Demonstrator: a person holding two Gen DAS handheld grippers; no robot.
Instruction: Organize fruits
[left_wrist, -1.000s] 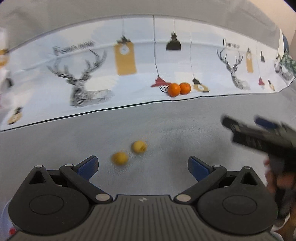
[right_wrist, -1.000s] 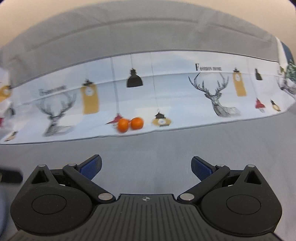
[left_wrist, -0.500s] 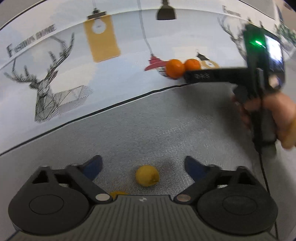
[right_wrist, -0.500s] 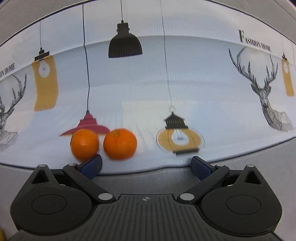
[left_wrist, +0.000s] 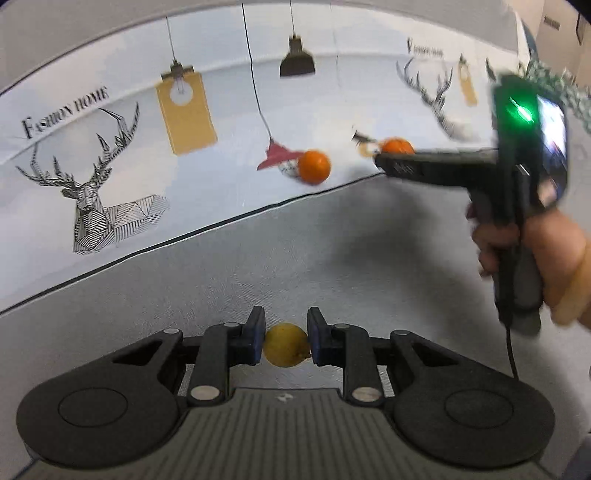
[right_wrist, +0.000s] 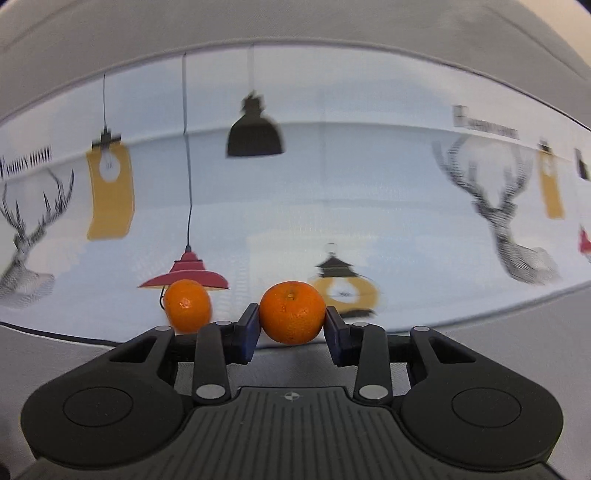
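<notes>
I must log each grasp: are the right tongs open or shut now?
Shut on the orange. The right tongs have just been closing, and both blue pads press its sides.

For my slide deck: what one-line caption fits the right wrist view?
Right tongs closed on one orange, a second orange resting just left on the printed cloth.

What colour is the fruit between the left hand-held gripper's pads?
Yellow: a lemon, clearest in the left wrist view.
</notes>
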